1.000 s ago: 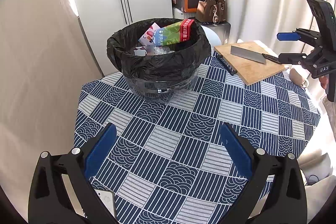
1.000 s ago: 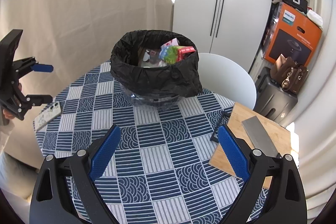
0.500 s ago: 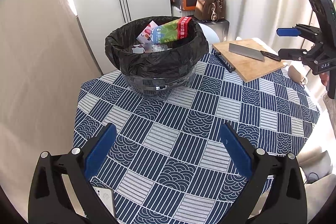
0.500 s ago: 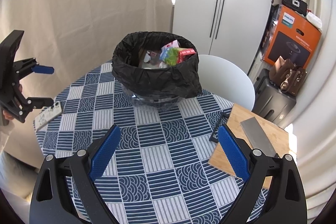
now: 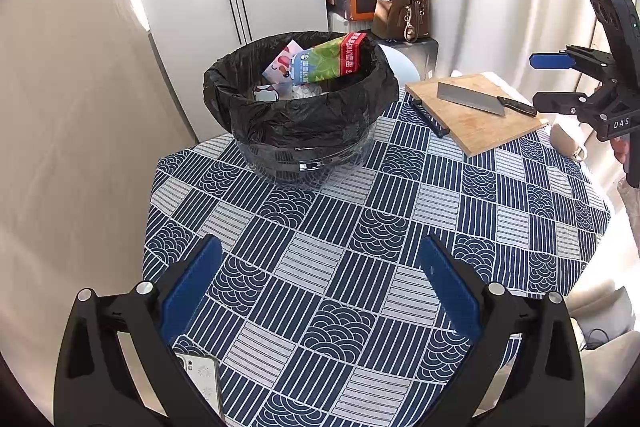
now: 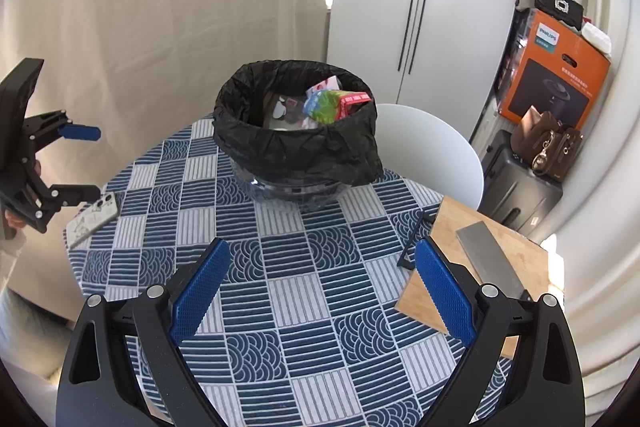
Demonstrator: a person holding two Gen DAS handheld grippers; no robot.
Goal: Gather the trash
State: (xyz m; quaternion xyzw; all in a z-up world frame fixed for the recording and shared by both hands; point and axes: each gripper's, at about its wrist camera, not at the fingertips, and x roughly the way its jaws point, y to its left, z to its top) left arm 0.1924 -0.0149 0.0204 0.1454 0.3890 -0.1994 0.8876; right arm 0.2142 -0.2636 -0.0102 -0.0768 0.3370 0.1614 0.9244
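At the worktop's (image 5: 500,195) far edge, the lined bin (image 5: 300,115) holds wrappers (image 5: 320,65).
Left claw (image 5: 320,287) and right claw (image 6: 320,291) both hang spread apart, holding nothing.

A round bin lined with a black trash bag (image 5: 296,111) stands upright on the patterned tabletop (image 5: 380,227), holding colourful snack wrappers (image 5: 320,65) that lean against its far rim.
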